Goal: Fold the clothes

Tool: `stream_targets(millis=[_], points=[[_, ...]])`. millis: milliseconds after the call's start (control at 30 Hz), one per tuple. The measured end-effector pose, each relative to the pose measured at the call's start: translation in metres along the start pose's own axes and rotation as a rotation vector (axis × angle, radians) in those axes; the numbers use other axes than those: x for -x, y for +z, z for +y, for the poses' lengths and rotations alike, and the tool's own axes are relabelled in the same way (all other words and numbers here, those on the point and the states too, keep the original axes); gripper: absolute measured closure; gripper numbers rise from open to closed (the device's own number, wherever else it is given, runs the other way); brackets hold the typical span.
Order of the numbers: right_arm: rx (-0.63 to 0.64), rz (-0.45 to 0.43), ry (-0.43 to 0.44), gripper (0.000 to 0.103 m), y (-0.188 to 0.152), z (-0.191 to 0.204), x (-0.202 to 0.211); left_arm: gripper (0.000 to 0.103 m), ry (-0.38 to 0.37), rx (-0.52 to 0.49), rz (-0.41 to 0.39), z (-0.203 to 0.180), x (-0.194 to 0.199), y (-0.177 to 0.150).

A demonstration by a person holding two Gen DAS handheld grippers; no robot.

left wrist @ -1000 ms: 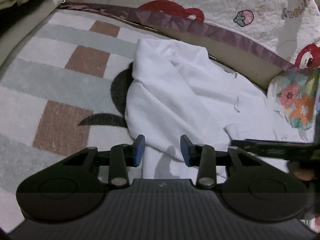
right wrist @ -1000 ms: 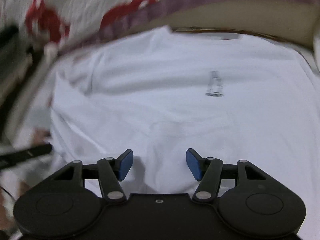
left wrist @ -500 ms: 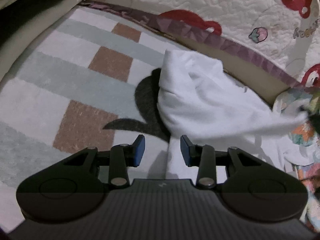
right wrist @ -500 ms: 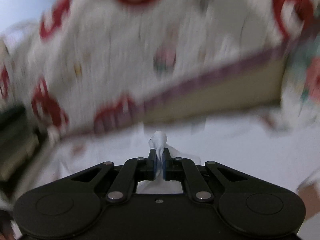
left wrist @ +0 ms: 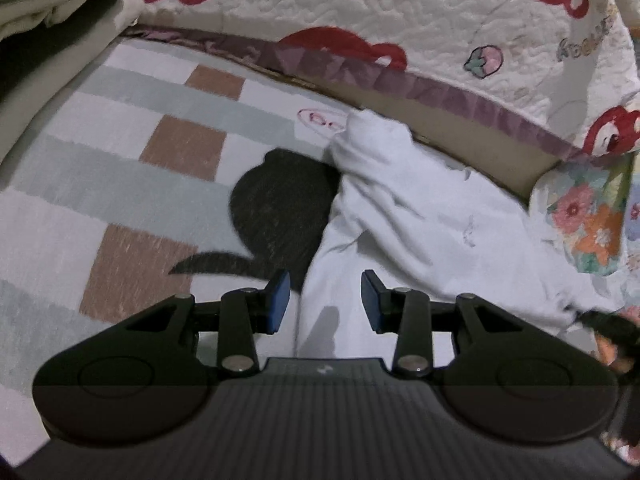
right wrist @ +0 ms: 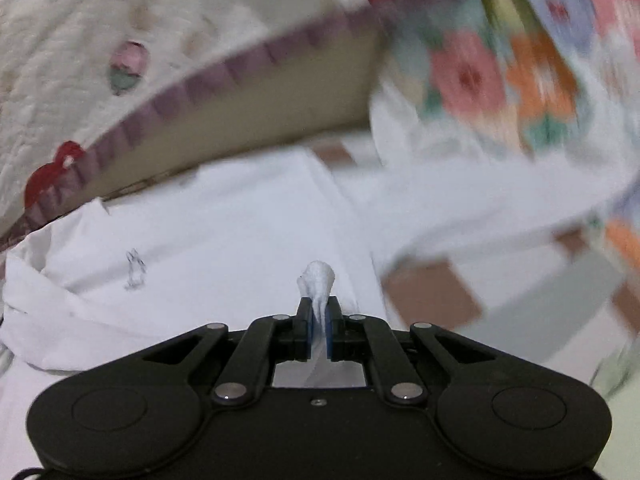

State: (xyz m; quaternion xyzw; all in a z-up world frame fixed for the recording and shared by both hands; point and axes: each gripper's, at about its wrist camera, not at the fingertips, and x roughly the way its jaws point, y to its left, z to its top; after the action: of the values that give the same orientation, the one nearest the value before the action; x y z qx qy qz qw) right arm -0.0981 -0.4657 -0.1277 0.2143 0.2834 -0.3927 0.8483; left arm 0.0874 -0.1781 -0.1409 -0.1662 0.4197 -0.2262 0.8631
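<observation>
White cotton, soft and creased, the shirt [left wrist: 420, 220] lies bunched on a checked rug [left wrist: 120, 208] of grey, cream and brown blocks, against the purple-trimmed quilt [left wrist: 400, 20] edge. Open rug spreads to its left. The right gripper [right wrist: 319, 326] has its fingers closed on a small peak of the shirt's fabric. The left gripper [left wrist: 325, 300] hangs with fingers apart above the shirt's near edge, seemingly touching nothing.

Both wrist views look forward, low and close over the rug [left wrist: 132, 184]; both show the white garment [left wrist: 420, 232] [right wrist: 224, 240].
</observation>
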Motion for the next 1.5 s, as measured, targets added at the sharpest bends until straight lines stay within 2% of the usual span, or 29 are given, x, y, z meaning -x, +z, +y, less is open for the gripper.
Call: stream_targets(millis=[67, 267, 333, 433, 533, 567, 600, 633, 733, 800, 867, 933, 1000, 1100, 1233, 1267, 1333, 1433, 1500], points=[[-0.035, 0.017, 0.02, 0.093, -0.005, -0.009, -0.005, 0.065, -0.024, 0.007, -0.001, -0.002, -0.005, 0.014], [-0.134, 0.065, 0.086, 0.093, -0.019, -0.034, -0.018, 0.061, -0.022, -0.083, 0.018, -0.034, -0.056, 0.08], [-0.132, 0.062, 0.132, 0.093, -0.014, -0.035, -0.021, 0.059, -0.012, -0.06, 0.035, -0.038, -0.081, 0.1], [-0.121, 0.056, 0.201, 0.093, -0.007, -0.037, -0.027, 0.058, 0.056, -0.102, 0.056, -0.049, -0.111, 0.118], [-0.044, 0.036, 0.28, 0.093, 0.002, -0.033, -0.029, 0.059, 0.065, -0.129, 0.079, -0.051, -0.136, 0.127], [-0.028, 0.028, 0.301, 0.093, 0.005, -0.031, -0.03, 0.071, 0.056, -0.134, 0.097, -0.05, -0.144, 0.129], [-0.011, 0.02, 0.322, 0.093, 0.009, -0.03, -0.03, 0.091, 0.033, -0.157, 0.126, -0.051, -0.151, 0.128], [0.004, 0.012, 0.341, 0.093, 0.013, -0.028, -0.031, 0.1, 0.016, -0.183, 0.147, -0.052, -0.157, 0.128], [0.035, -0.008, 0.382, 0.093, 0.026, -0.021, -0.034, 0.1, 0.041, -0.323, 0.073, -0.066, -0.149, 0.13], [0.058, -0.053, 0.423, 0.094, 0.042, -0.012, -0.03, 0.101, 0.07, -0.36, -0.003, -0.068, -0.136, 0.142], [0.077, -0.121, 0.477, 0.095, 0.062, -0.002, -0.021, 0.101, 0.09, -0.337, -0.051, -0.063, -0.126, 0.163], [0.073, -0.231, 0.56, 0.095, 0.085, 0.004, -0.005, 0.101, 0.103, -0.288, -0.062, -0.051, -0.124, 0.182], [0.075, -0.319, 0.6, 0.096, 0.104, 0.009, 0.003, 0.101, 0.103, -0.241, -0.046, -0.038, -0.131, 0.195], [0.094, -0.306, 0.52, 0.096, 0.119, 0.012, -0.019, 0.101, 0.141, -0.225, -0.011, -0.027, -0.149, 0.196], [0.032, -0.078, 0.297, 0.096, 0.101, -0.008, -0.089, 0.1, 0.188, -0.202, 0.041, -0.013, -0.176, 0.186], [0.015, -0.033, 0.266, 0.096, 0.094, -0.014, -0.102, 0.1, 0.196, -0.21, 0.052, -0.012, -0.18, 0.182], [-0.007, 0.039, 0.239, 0.097, 0.08, -0.022, -0.119, 0.1, 0.217, -0.242, 0.066, -0.014, -0.185, 0.177], [-0.017, 0.077, 0.237, 0.097, 0.074, -0.022, -0.12, 0.1, 0.24, -0.282, 0.063, -0.018, -0.189, 0.175], [-0.009, 0.111, 0.239, 0.097, 0.074, -0.023, -0.123, 0.099, 0.247, -0.246, 0.059, -0.015, -0.188, 0.177]])
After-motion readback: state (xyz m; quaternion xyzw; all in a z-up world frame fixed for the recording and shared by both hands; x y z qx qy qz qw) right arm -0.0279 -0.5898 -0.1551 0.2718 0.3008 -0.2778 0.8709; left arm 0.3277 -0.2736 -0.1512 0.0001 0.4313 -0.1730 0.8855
